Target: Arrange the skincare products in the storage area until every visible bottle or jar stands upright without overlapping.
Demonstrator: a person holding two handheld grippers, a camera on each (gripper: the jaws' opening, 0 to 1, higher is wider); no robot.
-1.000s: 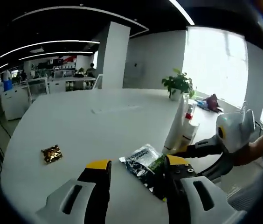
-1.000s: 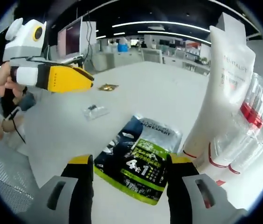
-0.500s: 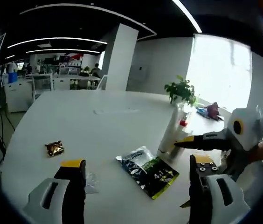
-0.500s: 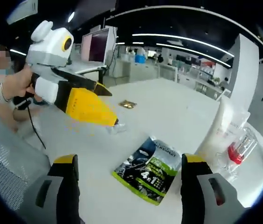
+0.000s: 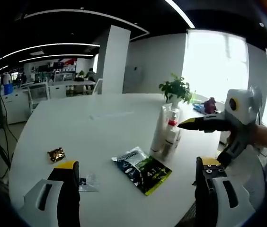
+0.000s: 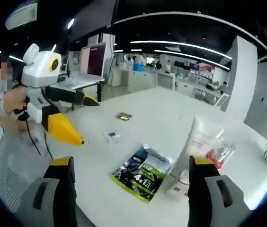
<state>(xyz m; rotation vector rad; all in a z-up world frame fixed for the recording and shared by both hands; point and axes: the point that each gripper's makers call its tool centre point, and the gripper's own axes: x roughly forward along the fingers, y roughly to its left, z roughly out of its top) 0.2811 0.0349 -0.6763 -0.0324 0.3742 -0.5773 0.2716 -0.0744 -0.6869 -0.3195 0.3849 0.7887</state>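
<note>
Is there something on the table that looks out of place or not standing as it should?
Yes. A green-black sachet lies flat beside the upright tube and clear bottle. A small clear packet and a gold wrapper lie loose farther off. Nothing looks spilled or broken.

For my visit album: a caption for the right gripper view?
Open tool above a flat sachet beside standing white tube.

White round table [image 5: 100,127], white squeeze tube [image 6: 196,144] with small dark print, clear bottle [image 6: 220,153] with red band, black-and-green sachet [image 6: 142,172] with white lettering, gold crinkled wrapper [image 5: 56,154], small clear packet [image 6: 111,137], green potted plant [image 5: 176,88], yellow-tipped black gripper fingers [image 6: 61,163]
</note>
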